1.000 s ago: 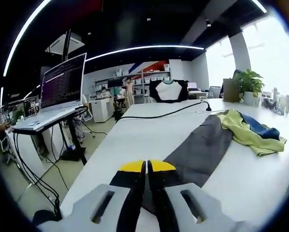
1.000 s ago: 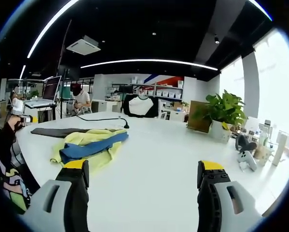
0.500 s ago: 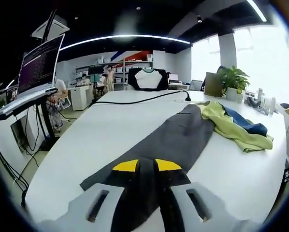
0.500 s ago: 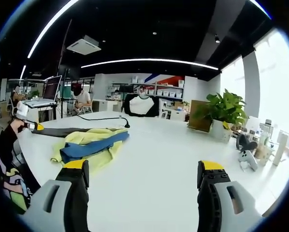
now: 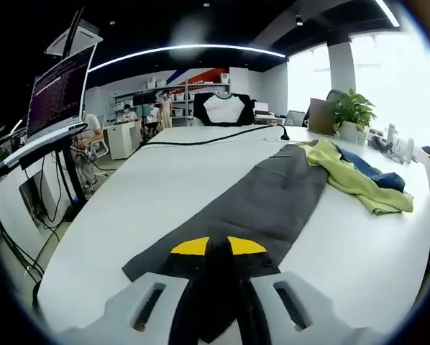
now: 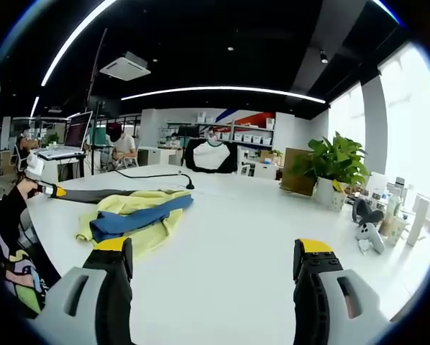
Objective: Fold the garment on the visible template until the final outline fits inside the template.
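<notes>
Left gripper view: left tongs [image 5: 218,246] at bottom centre, yellow tips nearly together, narrow, pinching the near end of the dark grey template [image 5: 262,205]. The template runs as a long strip from bottom centre toward upper right across the white counter [image 5: 150,180]. At its far end, right of centre, the yellow-and-blue garment [image 5: 359,176] lies crumpled, partly on the strip and partly on the counter beside it. Beyond it, a black cable [image 5: 211,136] crosses the counter; a potted plant [image 5: 351,115] sits far right. A laptop [image 5: 57,97] on a stand is at upper left.

Right gripper view: right tongs [image 6: 211,259] at the bottom, wide apart, holding nothing, over bare counter. The garment [image 6: 132,215] is mid left, bunched, blue layer on yellow. Behind it the template shows as a dark strip toward the left edge, where the left tongs [image 6: 46,188] sit at its end. Plant [image 6: 334,165] at right.
</notes>
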`<act>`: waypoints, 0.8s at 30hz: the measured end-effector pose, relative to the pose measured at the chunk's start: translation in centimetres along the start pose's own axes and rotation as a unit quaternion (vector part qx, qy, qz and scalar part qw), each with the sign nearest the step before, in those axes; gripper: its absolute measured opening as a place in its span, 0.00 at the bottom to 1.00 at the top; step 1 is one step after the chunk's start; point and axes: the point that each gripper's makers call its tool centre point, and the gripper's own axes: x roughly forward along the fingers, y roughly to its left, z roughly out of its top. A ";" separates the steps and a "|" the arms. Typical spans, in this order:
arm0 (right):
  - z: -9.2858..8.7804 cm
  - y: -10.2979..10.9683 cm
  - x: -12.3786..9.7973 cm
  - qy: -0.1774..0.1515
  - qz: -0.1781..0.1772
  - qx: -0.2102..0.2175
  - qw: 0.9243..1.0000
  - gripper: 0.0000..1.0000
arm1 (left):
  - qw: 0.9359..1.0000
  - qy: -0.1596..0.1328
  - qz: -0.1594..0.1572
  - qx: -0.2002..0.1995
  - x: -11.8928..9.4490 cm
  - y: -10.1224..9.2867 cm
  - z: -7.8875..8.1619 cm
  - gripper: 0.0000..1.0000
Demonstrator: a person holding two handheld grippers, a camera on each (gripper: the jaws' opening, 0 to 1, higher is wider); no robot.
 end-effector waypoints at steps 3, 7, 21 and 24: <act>-0.1 0.4 0.3 0.003 0.006 -0.001 1.000 0.95 | 1.000 -0.006 0.016 0.016 0.1 0.7 0.0 0.01; -0.2 0.9 0.4 0.004 0.013 -0.002 1.000 0.95 | 1.000 -0.011 0.012 0.005 0.2 0.8 0.0 0.01; 0.1 1.5 0.5 -0.004 0.022 -0.005 1.000 0.95 | 0.999 -0.029 0.023 0.013 0.3 1.3 0.3 0.05; 0.3 2.2 0.7 -0.006 0.034 -0.012 0.999 0.95 | 0.999 -0.041 0.023 0.025 -0.1 1.2 1.1 0.12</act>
